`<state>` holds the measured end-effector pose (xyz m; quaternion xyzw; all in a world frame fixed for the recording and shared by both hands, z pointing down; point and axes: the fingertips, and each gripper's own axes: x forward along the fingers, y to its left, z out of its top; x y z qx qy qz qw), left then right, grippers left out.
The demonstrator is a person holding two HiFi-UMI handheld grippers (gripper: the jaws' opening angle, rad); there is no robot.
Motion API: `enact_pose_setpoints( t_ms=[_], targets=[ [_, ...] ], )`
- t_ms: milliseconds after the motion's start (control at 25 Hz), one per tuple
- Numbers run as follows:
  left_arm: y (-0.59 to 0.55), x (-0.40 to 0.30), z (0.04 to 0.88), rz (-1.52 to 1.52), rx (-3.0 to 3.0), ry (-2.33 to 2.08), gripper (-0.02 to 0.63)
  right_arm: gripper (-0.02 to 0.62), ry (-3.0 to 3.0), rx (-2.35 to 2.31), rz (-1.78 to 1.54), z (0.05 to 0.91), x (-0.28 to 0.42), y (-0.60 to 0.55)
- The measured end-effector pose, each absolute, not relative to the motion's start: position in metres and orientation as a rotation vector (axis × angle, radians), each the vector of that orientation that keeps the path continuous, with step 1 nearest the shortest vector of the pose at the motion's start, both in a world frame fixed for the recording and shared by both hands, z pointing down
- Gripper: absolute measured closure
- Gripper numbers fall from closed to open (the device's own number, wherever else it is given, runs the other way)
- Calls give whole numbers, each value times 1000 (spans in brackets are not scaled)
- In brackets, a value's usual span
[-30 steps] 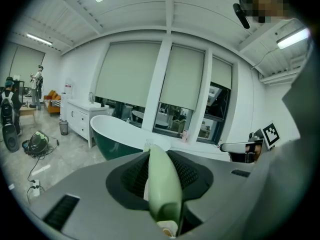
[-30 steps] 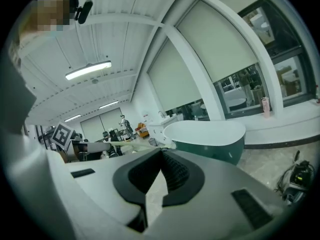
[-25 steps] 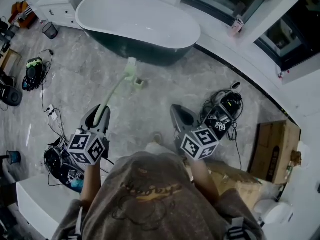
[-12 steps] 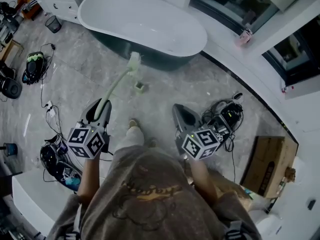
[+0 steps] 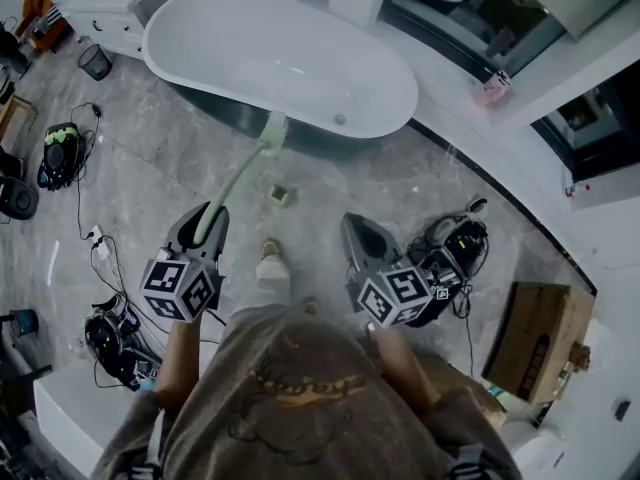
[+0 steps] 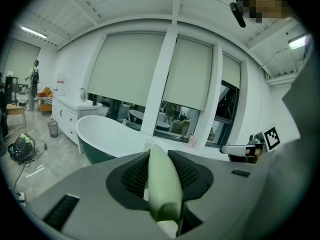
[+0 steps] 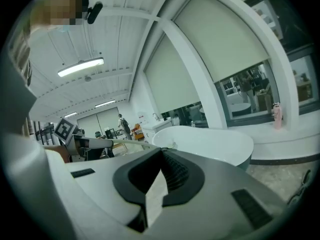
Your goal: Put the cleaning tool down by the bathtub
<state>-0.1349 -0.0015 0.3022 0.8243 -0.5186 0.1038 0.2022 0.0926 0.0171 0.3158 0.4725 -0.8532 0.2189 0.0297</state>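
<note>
A pale green long-handled brush is the cleaning tool; my left gripper is shut on its handle end. The brush head reaches out to the dark near side of the white bathtub, above the floor. In the left gripper view the handle runs out between the jaws toward the tub. A small green holder stands on the floor just before the tub. My right gripper hangs beside it, shut and empty; its view shows closed jaws and the tub.
Grey marble floor. Cables and gear lie at the left and right. A waste bin and white cabinet stand by the tub's left end. A cardboard box sits at the right. A pink bottle stands on the window ledge.
The person has stepped nearer the tub, one foot now forward between the grippers. The brush head has come from over the floor holder up to the tub's side.
</note>
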Motion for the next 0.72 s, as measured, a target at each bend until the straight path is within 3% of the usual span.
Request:
enact_pose_setpoints(
  t_ms=[720],
  targets=[
    [-116,-139,410,418,2212,-1354,488,595,-2505,1466,834,411,83,-86]
  ],
)
